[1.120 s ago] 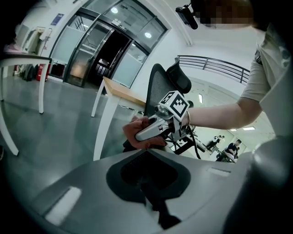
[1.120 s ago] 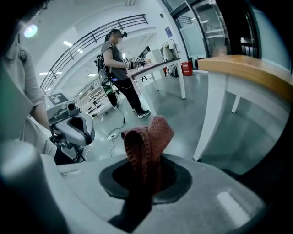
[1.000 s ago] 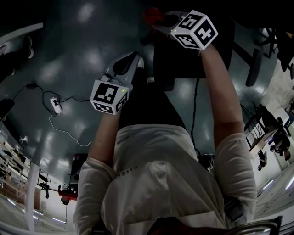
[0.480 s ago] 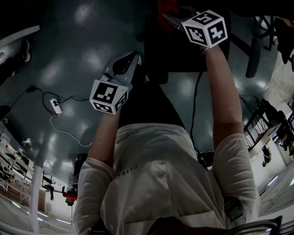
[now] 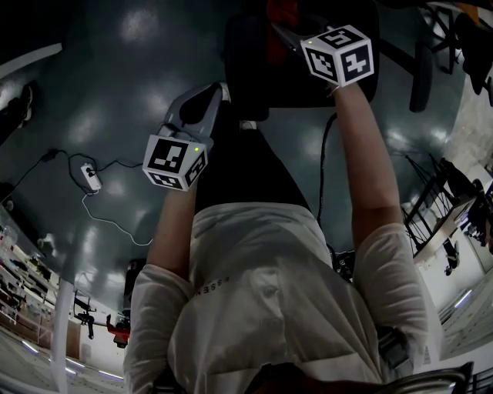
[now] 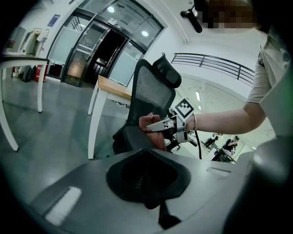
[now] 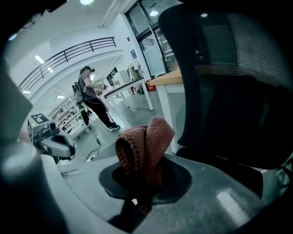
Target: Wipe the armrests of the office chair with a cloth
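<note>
The cloth [image 5: 279, 15] sits top centre of the head view, clenched in my right gripper [image 6: 153, 127] at the chair [image 7: 229, 91]. I'd press it flat and draw evenly along the armrest. My left gripper [image 5: 216, 94], left of centre, is closed on nothing.

Your right gripper [image 7: 138, 199] is clamped on a folded reddish-brown cloth [image 7: 145, 146], which stands up from between its jaws. The black office chair [image 7: 229, 87] fills the right side, close ahead. Your left gripper [image 7: 52, 139] shows at the far left, well apart.
</note>
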### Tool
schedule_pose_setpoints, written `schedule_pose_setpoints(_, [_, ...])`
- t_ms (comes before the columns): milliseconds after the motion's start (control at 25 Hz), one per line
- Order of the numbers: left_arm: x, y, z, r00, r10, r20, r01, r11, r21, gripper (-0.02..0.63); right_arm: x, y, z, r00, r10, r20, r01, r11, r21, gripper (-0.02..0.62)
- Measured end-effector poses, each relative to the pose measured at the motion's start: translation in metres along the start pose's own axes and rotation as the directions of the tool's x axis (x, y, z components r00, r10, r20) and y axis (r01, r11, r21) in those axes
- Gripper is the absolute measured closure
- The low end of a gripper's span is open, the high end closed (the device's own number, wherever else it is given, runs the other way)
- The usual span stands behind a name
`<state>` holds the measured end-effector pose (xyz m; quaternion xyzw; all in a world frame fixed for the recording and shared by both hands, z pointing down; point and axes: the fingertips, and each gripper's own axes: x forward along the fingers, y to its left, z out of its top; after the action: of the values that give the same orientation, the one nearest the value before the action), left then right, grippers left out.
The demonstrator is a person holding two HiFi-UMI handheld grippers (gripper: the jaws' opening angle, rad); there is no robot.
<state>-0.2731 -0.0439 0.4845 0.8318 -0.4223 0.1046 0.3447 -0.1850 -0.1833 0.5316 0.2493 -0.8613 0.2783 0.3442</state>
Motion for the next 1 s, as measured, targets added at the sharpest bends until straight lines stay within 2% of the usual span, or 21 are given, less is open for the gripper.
schedule_pose_setpoints(160, [-0.002, -0.016, -0.012, 1.000, 0.005, 0.008, -0.005, 1.000, -0.004, 0.589, -0.008, 0.021, -0.020, 1.000, 0.003, 0.023, -0.003, 1.000, -0.014, 0.548])
schedule_pose_setpoints(800, [-0.041, -0.063, -0.060, 0.997, 0.056, 0.051, -0.054, 0.998, -0.026, 0.589, -0.047, 0.085, -0.091, 0.991, 0.022, 0.132, -0.038, 0.992, 0.119, 0.548])
schedule_pose_setpoints(1000, [-0.052, -0.071, -0.071, 0.996, 0.070, 0.063, -0.069, 0.997, -0.029, 0.589, -0.058, 0.106, -0.116, 0.987, -0.009, 0.162, -0.012, 0.992, 0.126, 0.548])
